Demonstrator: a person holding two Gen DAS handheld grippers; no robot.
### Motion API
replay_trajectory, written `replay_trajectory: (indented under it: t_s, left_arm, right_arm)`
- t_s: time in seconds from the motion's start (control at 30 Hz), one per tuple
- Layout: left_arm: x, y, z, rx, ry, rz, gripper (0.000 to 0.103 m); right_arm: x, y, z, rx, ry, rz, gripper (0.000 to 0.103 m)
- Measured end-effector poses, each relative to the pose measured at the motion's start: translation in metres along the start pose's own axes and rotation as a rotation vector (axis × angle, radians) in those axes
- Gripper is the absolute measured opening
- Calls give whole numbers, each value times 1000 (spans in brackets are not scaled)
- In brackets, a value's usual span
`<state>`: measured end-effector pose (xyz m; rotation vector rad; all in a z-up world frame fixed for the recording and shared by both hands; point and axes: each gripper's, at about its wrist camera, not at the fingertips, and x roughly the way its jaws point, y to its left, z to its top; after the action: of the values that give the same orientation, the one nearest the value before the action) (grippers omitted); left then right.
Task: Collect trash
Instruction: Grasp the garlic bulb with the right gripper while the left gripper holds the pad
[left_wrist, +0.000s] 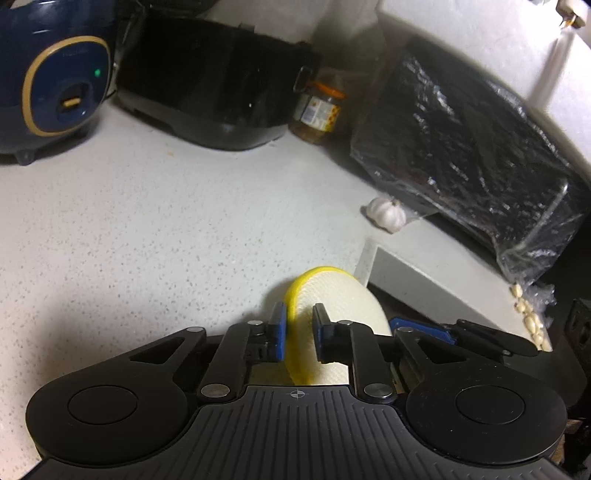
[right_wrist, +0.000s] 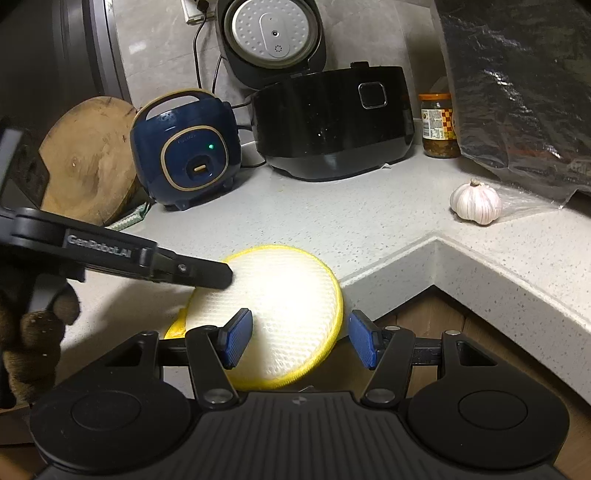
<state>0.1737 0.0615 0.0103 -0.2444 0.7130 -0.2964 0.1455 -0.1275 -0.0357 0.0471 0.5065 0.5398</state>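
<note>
Left gripper (left_wrist: 299, 328) clamps the round white yellow-rimmed mesh pad (right_wrist: 273, 314).
Lower centre of frame, right gripper (right_wrist: 295, 339) gapes around its rim, on the speckled grey counter (right_wrist: 332, 221).

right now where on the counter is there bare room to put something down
The widest bare stretch of counter lies between the blue cooker, the black cooker and the garlic bulb. It is crowded along the back wall with cookers and jar, and at the near edge, where the left gripper pinches the yellow-rimmed pad.

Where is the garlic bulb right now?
The garlic bulb sits on the countertop, right of centre in both views, beside the plastic-wrapped black box.
</note>
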Motion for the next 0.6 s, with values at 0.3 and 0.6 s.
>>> replay_trajectory:
  t_s: [0.3, 0.6]
  left_arm:
    - [-27, 19, 1, -43, -66, 2, 14]
    - [-42, 44, 4, -104, -107, 64, 14]
  right_arm:
    - [-10, -9, 24, -56, -74, -120, 63]
    - [3, -53, 64, -111, -125, -388, 82]
